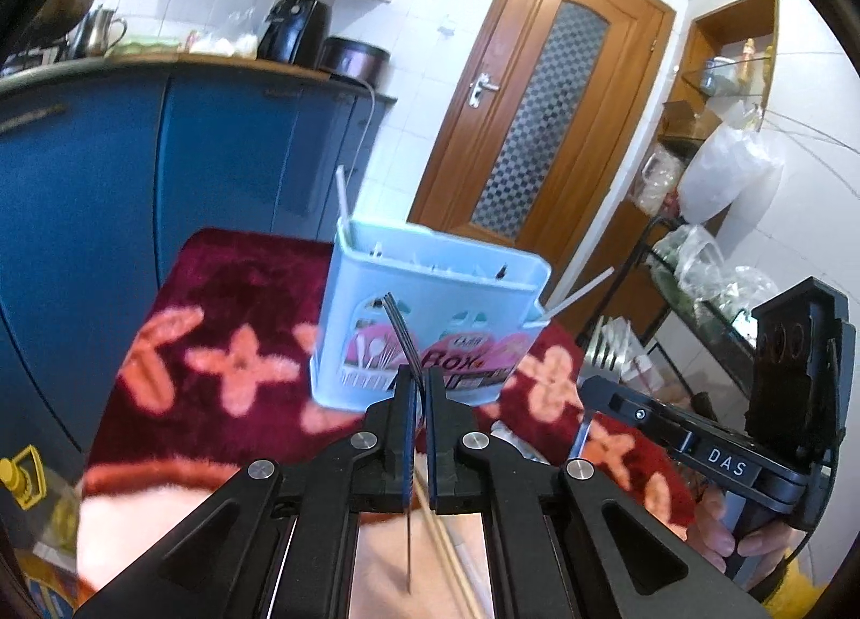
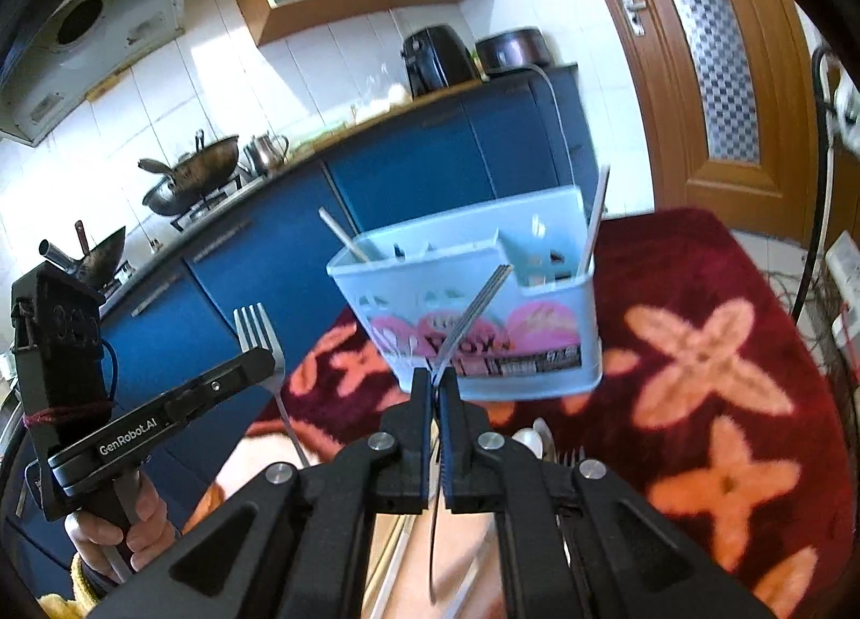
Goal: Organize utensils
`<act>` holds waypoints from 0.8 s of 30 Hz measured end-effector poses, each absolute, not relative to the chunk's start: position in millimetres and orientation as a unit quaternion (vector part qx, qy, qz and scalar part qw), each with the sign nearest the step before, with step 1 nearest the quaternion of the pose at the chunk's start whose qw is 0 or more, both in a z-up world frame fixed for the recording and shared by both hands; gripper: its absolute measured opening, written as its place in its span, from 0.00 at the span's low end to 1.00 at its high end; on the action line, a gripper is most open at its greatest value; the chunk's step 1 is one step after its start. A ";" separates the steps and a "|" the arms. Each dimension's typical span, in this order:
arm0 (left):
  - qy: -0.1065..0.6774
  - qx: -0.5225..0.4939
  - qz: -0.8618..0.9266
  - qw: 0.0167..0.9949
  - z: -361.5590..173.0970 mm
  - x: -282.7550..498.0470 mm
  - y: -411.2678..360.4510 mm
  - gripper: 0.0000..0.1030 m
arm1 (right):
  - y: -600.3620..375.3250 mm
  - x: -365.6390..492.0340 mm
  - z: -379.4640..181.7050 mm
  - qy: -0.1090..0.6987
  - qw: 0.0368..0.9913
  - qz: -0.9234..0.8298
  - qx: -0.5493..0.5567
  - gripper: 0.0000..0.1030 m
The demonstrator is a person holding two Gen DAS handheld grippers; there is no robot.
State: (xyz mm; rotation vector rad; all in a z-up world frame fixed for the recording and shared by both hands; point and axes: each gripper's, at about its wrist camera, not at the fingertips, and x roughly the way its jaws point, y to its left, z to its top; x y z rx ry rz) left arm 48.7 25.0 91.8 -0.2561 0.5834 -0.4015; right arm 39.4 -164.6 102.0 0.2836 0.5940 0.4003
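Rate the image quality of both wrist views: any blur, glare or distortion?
Left wrist view: strong fisheye bending with dark corners; the blue utensil box and floral cloth are motion-smeared, while the left gripper holding its fork stays sharp. Right wrist view: same warping, bright glare on wall tiles, box label blurred, right gripper crisp.

"box" on caddy (image 1: 430,329); "das", "genrobot.ai" on tongs (image 1: 586,382).

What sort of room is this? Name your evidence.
Most likely a home kitchen: dark metal woks sit on a stove, blue cabinets run under a wooden counter, and a black air fryer stands on top.
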 end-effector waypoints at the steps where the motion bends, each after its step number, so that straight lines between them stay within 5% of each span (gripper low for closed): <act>1: 0.281 -0.126 -0.198 0.930 95.8 48.7 24.9 0.03 | -165.8 39.4 107.3 0.282 0.929 0.194 0.138 0.04; 17: 0.215 -0.110 -0.220 0.945 178.0 64.6 19.5 0.02 | -181.7 56.2 189.0 0.203 0.958 0.169 0.114 0.04; 24: 0.250 -0.096 -0.223 0.937 169.9 70.9 11.3 0.03 | -188.6 62.3 198.3 0.199 0.960 0.161 0.114 0.04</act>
